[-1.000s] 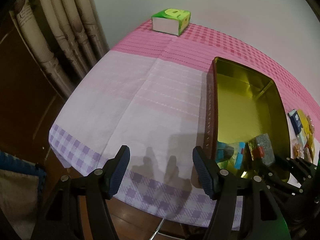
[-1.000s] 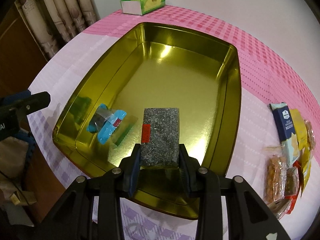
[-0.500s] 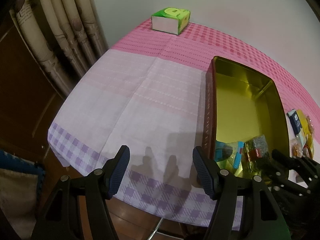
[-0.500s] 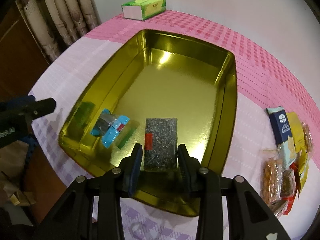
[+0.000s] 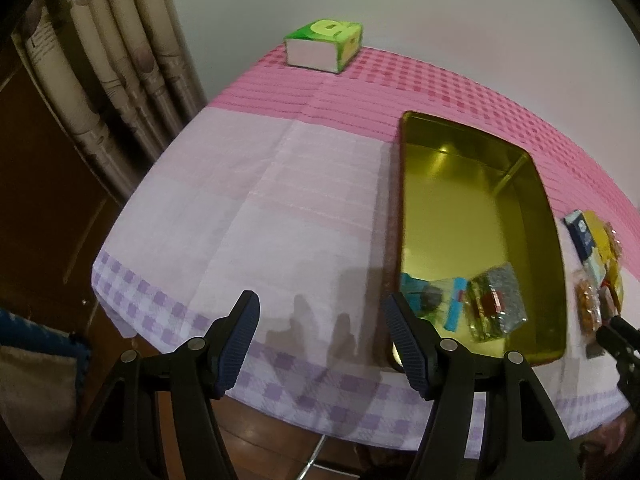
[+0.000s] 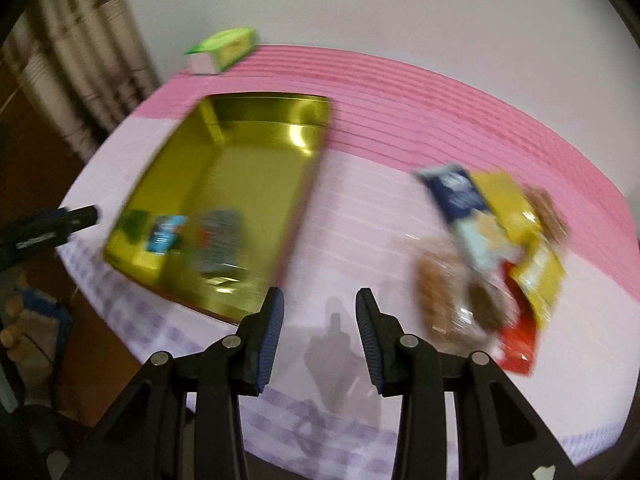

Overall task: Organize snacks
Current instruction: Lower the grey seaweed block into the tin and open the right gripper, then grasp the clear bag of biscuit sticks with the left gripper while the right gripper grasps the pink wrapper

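Counter [image 5: 248, 200] draped in a pink and lilac checked cloth, set against a pale wall, curtains [image 5: 100, 80] at 10 o'clock. Green tissue box [image 5: 324, 44] at 12 o'clock on the far edge. Gold tin [image 5: 536, 208] lay open at 3 o'clock, holding a blue-wrapped snack [image 5: 432, 300] and a grey speckled packet [image 5: 496, 300] side by side at its near end. Loose snack pile [image 6: 496, 248] rested on the cloth, at 2 o'clock in the blurred right view. Left hand-held gripper [image 5: 320, 340] spread, holding nothing. Right hand-held gripper [image 6: 318, 336] likewise spread and empty above the cloth between tin and pile.
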`<state>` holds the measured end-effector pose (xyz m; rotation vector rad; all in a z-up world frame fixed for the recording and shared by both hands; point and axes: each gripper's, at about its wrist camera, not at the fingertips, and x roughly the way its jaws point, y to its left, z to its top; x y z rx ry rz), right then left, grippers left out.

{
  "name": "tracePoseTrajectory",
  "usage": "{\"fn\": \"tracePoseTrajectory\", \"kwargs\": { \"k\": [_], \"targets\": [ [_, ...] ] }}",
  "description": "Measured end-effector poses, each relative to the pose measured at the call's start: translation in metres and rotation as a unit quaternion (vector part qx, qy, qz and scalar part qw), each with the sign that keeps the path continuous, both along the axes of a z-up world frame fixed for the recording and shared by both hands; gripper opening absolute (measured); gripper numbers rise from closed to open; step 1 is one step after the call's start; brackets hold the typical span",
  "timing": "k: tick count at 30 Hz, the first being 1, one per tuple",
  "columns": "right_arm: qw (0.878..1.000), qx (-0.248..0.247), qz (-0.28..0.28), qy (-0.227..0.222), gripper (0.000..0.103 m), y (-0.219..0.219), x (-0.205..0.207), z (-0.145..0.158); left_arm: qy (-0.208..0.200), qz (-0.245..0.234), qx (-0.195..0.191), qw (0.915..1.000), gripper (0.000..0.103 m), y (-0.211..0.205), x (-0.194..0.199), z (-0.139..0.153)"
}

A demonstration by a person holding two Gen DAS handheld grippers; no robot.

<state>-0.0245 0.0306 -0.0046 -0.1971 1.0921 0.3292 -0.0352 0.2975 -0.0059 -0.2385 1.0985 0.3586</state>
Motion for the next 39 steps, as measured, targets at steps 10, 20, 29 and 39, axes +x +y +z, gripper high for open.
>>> {"fn": "tracePoseTrajectory", "kwargs": {
  "k": [10,20,29,39],
  "targets": [
    [0.990,0.004,-0.134,0.047,0.035,-0.089,0.015,-0.021,-0.019,-0.041,-0.008,0.9989,0.066,-0.033,0.000,0.015],
    [0.982,0.012,-0.173,0.082,0.034,-0.098,0.022,-0.041,-0.015,-0.066,0.007,0.9977,0.067,-0.053,0.004,0.014],
    [0.986,-0.034,-0.142,0.078,0.027,-0.101,0.014,-0.041,-0.007,-0.061,0.007,0.9981,0.068,-0.051,0.004,0.010],
    [0.993,-0.033,-0.105,0.045,0.025,-0.120,0.001,-0.041,-0.002,-0.083,0.025,0.9962,0.068,-0.073,0.007,0.009]
  ]
}}
